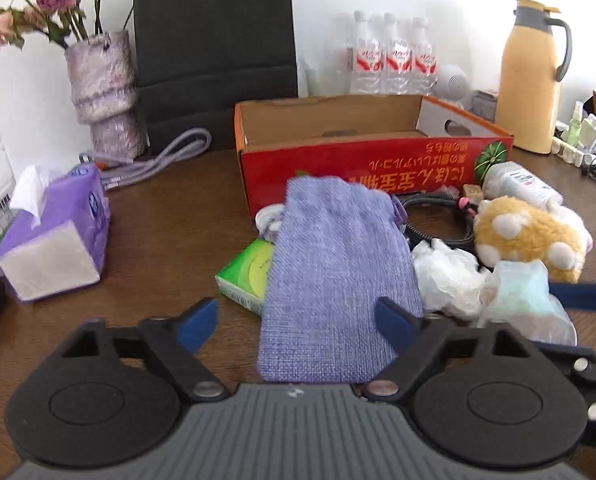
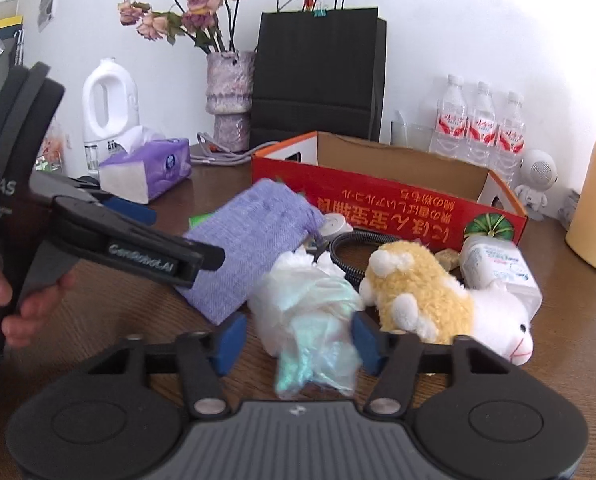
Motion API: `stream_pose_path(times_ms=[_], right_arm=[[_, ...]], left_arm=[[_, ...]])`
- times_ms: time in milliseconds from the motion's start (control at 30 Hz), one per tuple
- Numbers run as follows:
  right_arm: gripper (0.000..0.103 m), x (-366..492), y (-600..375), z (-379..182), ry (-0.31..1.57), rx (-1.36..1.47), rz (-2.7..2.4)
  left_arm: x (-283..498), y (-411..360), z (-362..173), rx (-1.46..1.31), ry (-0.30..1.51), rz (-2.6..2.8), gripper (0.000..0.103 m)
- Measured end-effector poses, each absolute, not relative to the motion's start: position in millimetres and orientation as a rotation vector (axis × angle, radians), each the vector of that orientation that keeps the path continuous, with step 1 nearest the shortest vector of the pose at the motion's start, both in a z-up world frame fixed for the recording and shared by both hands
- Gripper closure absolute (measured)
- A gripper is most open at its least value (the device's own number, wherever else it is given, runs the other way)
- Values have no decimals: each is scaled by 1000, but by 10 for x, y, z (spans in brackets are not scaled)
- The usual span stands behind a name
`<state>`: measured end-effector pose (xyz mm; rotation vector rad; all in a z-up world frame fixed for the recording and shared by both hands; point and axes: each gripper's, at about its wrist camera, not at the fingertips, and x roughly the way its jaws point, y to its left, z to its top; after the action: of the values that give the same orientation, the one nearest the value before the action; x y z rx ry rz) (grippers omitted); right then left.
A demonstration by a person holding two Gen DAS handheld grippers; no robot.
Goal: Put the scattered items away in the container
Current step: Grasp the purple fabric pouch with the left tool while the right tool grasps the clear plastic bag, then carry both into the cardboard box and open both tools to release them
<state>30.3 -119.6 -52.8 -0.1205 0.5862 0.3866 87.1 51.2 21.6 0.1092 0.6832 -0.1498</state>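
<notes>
A purple woven pouch (image 1: 337,272) lies on the brown table in front of the open red cardboard box (image 1: 377,168). My left gripper (image 1: 296,326) stands open around the pouch's near end, with its left pad clear of the cloth. The pouch partly covers a green packet (image 1: 246,276). My right gripper (image 2: 299,340) is open around a clear plastic bag with pale teal contents (image 2: 317,328); its right pad touches the bag and a narrow gap shows at the left pad. A yellow and white plush toy (image 2: 429,292), a white bottle (image 2: 497,268) and a black cable coil (image 2: 357,248) lie beside the box (image 2: 377,200).
A purple tissue pack (image 1: 54,232) sits at the left. A vase of dried roses (image 1: 106,92), a black paper bag (image 1: 214,52), water bottles (image 1: 393,56) and a yellow flask (image 1: 533,76) line the back wall. Chargers and cords (image 1: 585,136) crowd the far right. A hand (image 2: 14,308) holds the left gripper.
</notes>
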Motion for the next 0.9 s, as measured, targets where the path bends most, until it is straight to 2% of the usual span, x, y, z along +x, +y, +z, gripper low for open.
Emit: stream_pose_path(times_ms=[67,100,133,200,333,633,767,900], right_arm=[[69,309,-1246,-565,605,-93,401],[73,295,-1262,-569,607,-86,405],[76,282,-1272,-567,608,-84,408],[79,240,-1291,-544,604,-78,410],[82,83,-1364,-411,562,-72,399],[82,-456,-1734,-66,469,-60,328],[82,-540,-1841,88,420,-55,302],[82,-336,-1911,306,365,-55,277]], left_arm=[[895,519,173,80,703,-168,37],[892,515,159,73,699,-174,51],[888,509,147,72,698,-169,74],[871,495,144,72,700,-153,96],[672,438,310,94,630,-158,100],[-385,298,956,52,408,-224,100],[-429,161,1246,34,353,-289,100],[-70,-174,1492,92,309,-397,100]])
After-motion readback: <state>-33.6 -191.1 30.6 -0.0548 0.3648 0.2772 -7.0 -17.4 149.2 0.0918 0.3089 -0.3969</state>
